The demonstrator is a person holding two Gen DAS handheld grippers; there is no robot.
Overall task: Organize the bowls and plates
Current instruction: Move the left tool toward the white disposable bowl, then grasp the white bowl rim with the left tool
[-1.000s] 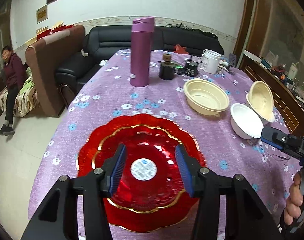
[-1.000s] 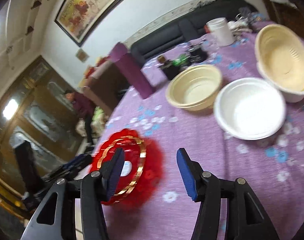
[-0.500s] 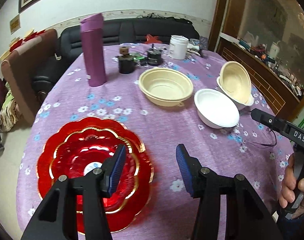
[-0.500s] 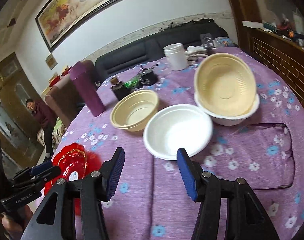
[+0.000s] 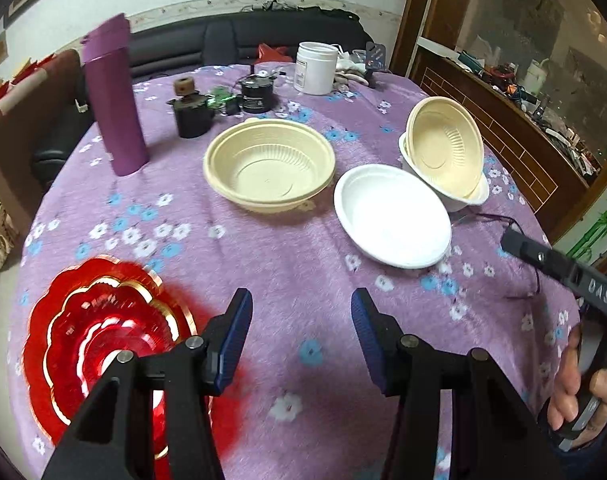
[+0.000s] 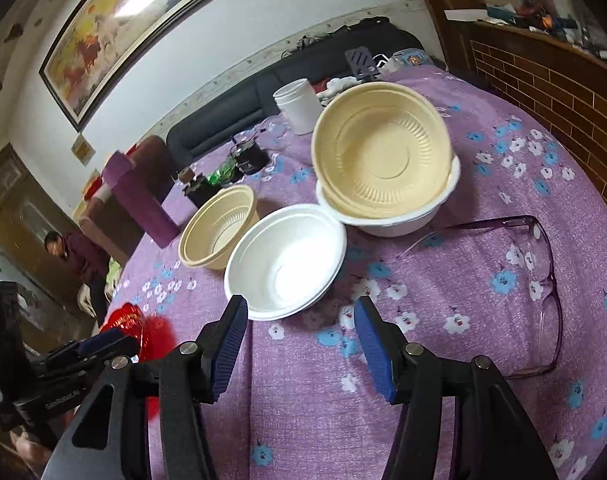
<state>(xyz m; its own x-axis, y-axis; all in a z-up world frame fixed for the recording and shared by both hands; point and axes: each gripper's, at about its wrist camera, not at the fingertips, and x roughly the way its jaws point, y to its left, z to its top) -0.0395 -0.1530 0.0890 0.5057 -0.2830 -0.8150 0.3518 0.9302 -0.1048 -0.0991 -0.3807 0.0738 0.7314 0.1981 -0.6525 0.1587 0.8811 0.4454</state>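
Stacked red scalloped plates (image 5: 83,332) with gold rims lie on the purple flowered tablecloth (image 5: 287,256) at the near left. A cream bowl (image 5: 269,170) sits mid-table and a white bowl (image 5: 391,216) to its right. Another cream bowl (image 5: 445,152) leans tilted inside a white bowl (image 5: 463,200) at the far right. My left gripper (image 5: 301,332) is open and empty above bare cloth, right of the plates. My right gripper (image 6: 301,344) is open and empty just short of the white bowl (image 6: 283,262), with the tilted cream bowl (image 6: 383,164) beyond.
A tall purple flask (image 5: 115,104), two dark small jars (image 5: 193,114), and a white canister (image 5: 316,68) stand at the table's far side. Clear glasses (image 6: 535,280) lie right of the bowls. A sofa and a seated person (image 6: 77,256) are beyond the table.
My left gripper has swung right, off the red plates and toward the bowls. My right gripper has come closer to the white bowl. Both stay open.
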